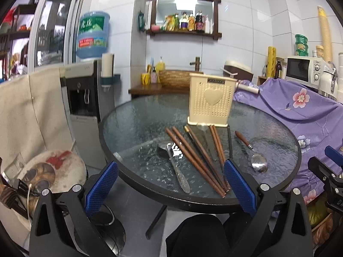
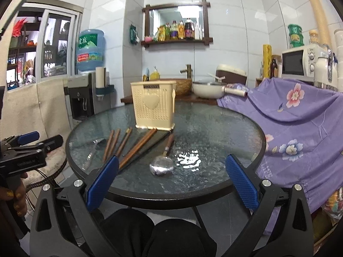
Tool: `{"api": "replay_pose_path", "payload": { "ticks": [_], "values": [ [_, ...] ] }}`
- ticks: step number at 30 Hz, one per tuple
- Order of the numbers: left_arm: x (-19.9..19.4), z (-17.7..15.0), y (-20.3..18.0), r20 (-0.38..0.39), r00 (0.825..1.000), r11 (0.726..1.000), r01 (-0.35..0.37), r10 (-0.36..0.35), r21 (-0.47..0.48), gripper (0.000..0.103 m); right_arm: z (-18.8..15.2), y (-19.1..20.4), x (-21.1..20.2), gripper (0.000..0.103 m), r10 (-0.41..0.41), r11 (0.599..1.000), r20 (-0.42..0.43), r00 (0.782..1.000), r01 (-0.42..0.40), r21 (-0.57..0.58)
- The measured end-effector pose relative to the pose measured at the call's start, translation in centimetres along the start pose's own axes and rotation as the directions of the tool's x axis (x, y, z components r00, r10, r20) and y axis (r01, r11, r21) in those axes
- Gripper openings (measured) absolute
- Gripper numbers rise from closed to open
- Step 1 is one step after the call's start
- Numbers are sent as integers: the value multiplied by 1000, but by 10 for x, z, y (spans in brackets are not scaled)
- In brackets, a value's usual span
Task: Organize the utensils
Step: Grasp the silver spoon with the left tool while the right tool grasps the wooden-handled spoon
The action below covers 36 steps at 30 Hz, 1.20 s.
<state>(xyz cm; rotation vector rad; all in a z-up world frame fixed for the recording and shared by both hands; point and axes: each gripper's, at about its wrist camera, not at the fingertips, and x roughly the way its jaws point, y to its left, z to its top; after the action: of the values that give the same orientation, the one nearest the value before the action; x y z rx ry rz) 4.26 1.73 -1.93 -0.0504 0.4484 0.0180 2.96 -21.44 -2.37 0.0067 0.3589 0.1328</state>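
Both grippers, left gripper (image 1: 170, 185) and right gripper (image 2: 171, 181), gape wide, empty, above chopsticks (image 1: 194, 156).

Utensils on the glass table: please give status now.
Left gripper open, right gripper open, both empty, short of the table. Chopsticks and two spoons lie flat before the cream holder. Nothing blocks.

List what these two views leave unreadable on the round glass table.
- Cream perforated utensil holder: its inside, both views; front wall hides it.
- Holder label: blurred, too small.
- Brown wooden chopsticks: near tips, left wrist view, behind the left gripper finger.
- Patterned steel spoon: blurred by glare, right wrist view.
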Motion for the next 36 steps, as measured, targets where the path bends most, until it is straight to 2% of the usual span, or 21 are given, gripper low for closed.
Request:
{"api": "replay_pose_path", "payload": {
  "ticks": [6, 10, 12, 17, 20, 22, 29, 36],
  "values": [
    [44, 7, 21, -155, 988, 999, -19, 12, -49, 97, 10, -18, 54, 98, -18, 999, -161, 987, 23, 33],
    [69, 16, 28, -216, 976, 998, -36, 26, -43, 96, 17, -28, 89, 98, 25, 995, -251, 968, 1, 104],
    [81, 21, 29, -243, 970, 999, -40, 30, -36, 90, 21, -30, 107, 98, 57, 992, -284, 957, -21, 126],
    [112, 29, 25, -320, 947, 999, -15, 4, -31, 75, 32, -21, 139, 91, 74, 994, -345, 936, -40, 104],
    [128, 32, 20, -356, 934, 1000, 1, -10, -27, 69, 36, -15, 161, 81, 81, 995, -386, 919, -54, 82],
    [138, 33, 19, -379, 925, 999, 11, -23, -34, 66, 39, -13, 178, 74, 104, 993, -427, 898, -74, 88],
    [151, 37, 23, -413, 910, 999, 6, -28, -53, 65, 45, -14, 228, 52, 147, 986, -518, 843, -82, 147],
    [156, 35, 24, -440, 897, 998, 7, -35, -65, 62, 49, -9, 257, 33, 128, 989, -548, 827, -64, 135]
  ]
}}
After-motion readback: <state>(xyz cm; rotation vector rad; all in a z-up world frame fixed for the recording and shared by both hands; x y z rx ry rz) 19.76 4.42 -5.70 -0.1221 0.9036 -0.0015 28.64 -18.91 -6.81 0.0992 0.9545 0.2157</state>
